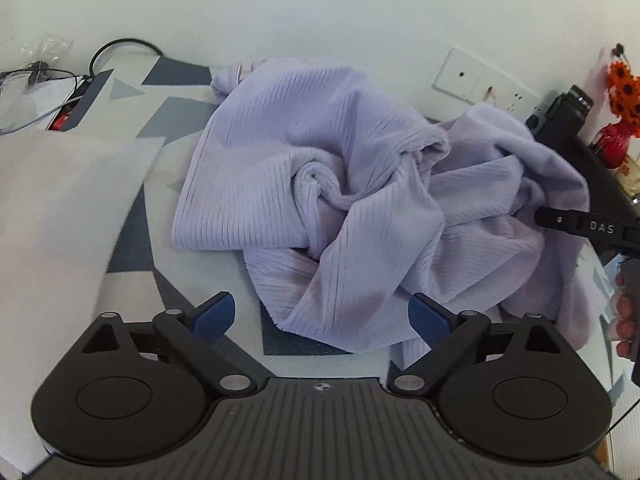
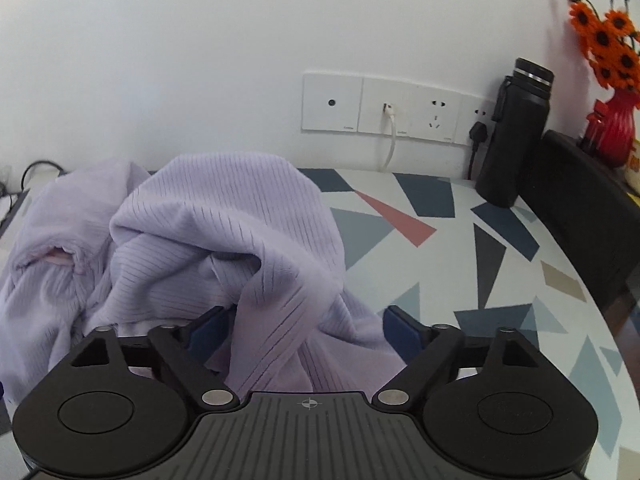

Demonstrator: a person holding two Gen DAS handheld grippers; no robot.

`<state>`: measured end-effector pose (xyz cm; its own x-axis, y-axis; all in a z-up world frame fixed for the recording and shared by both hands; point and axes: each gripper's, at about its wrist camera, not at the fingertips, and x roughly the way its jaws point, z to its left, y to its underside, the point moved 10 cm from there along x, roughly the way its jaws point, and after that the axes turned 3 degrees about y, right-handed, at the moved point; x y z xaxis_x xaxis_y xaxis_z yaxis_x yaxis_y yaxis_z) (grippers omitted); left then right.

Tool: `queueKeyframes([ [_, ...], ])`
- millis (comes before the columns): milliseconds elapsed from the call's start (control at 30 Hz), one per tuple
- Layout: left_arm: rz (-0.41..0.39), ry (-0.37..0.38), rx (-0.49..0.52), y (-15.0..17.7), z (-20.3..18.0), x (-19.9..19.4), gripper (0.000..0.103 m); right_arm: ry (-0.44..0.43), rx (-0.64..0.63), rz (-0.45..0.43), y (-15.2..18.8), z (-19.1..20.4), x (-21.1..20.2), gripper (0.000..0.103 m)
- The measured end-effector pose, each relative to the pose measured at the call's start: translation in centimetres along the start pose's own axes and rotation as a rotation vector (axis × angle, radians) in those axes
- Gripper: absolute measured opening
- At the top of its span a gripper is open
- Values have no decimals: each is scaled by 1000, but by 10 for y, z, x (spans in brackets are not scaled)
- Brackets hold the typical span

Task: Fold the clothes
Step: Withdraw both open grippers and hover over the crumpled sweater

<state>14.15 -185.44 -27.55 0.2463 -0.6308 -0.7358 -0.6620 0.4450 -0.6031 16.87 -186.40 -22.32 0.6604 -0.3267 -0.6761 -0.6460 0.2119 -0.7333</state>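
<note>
A crumpled lavender ribbed garment (image 1: pixel 320 168) lies heaped on the table (image 2: pixel 460 264), which has a triangle pattern. My left gripper (image 1: pixel 322 316) is open, its blue pads (image 1: pixel 214 314) spread wide on either side of the garment's near hem and not touching it. My right gripper (image 2: pixel 306 332) is open at the heap's right side, with a raised fold of the garment (image 2: pixel 240 240) lying loosely between its pads (image 2: pixel 404 332). In the left wrist view one of the right gripper's fingers (image 1: pixel 568 222) reaches into the cloth's right edge, with a person's hand (image 1: pixel 624 316) behind it.
A black bottle (image 2: pixel 516 140), a red vase of orange flowers (image 2: pixel 612 128) and a dark chair back (image 2: pixel 576 208) stand at the back right, below the wall sockets (image 2: pixel 396 106). A white sheet (image 1: pixel 60 208) lies on the left, with cables (image 1: pixel 40 80) behind it. The table's rounded edge curves along the right.
</note>
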Motion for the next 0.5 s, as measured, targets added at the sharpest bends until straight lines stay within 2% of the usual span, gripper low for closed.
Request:
queueKeyframes([
  [100,39,-39,-71,11,2,12,96,-15,-66,10,5,8,5,101],
  [200,80,-51,-129,21,0,21,96,-28,-128,-3,10,10,6,102],
  [367,83,-118,-97,25,-6,28,102,-71,-133,55,24,2,20,102],
  [500,93,-190,-54,29,-13,34,103,-97,-115,106,38,-3,30,102],
])
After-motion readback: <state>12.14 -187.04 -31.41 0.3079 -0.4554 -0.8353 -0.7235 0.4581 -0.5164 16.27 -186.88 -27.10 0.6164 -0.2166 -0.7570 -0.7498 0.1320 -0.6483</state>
